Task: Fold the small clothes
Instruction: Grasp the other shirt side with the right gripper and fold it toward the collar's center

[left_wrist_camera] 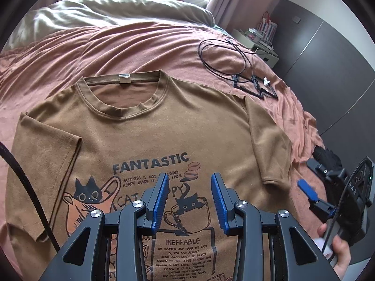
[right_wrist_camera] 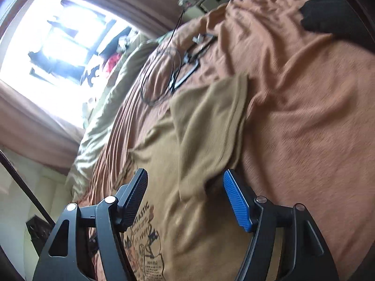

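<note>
A brown T-shirt (left_wrist_camera: 150,131) with a "FANTASTIC" cat print lies flat, face up, on the pink bed cover (left_wrist_camera: 117,46), collar at the far side. My left gripper (left_wrist_camera: 189,180) is open and empty, hovering above the print at the shirt's middle. My right gripper (right_wrist_camera: 185,178) is open and empty, tilted, just above the shirt's right sleeve (right_wrist_camera: 208,121). The right gripper also shows at the right edge of the left wrist view (left_wrist_camera: 311,194), beside that sleeve (left_wrist_camera: 267,145), held by a hand.
A looped black cable (left_wrist_camera: 225,56) and a black frame piece (left_wrist_camera: 255,86) lie on the bed beyond the shirt's right shoulder. An olive duvet (left_wrist_camera: 112,9) is bunched at the bed's head. A nightstand (left_wrist_camera: 257,44) and dark wardrobe (left_wrist_camera: 328,70) stand right of the bed.
</note>
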`<move>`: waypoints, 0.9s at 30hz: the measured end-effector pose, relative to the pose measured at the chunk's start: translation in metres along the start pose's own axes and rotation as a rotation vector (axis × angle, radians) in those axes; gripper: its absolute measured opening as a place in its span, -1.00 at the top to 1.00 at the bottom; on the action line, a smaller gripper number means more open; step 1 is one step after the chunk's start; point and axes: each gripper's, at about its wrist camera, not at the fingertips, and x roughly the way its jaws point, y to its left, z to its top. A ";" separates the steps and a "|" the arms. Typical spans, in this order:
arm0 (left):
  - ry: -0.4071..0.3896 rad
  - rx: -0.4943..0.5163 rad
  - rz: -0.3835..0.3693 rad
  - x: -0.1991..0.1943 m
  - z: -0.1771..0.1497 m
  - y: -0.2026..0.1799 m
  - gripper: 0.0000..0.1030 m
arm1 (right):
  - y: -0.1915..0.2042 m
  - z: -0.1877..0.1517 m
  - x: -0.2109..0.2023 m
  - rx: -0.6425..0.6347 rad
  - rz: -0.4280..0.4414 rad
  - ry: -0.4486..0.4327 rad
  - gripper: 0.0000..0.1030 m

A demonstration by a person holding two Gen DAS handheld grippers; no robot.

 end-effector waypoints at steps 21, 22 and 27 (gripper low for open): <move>0.055 -0.014 0.013 0.047 -0.007 0.022 0.23 | -0.005 0.028 0.047 -0.058 -0.028 -0.015 0.95; 0.050 -0.019 0.014 0.046 -0.006 0.024 0.23 | 0.004 0.025 0.047 -0.091 -0.019 -0.019 0.96; 0.027 -0.028 0.017 0.032 -0.002 0.030 0.23 | 0.034 0.015 0.048 -0.161 0.055 0.000 0.96</move>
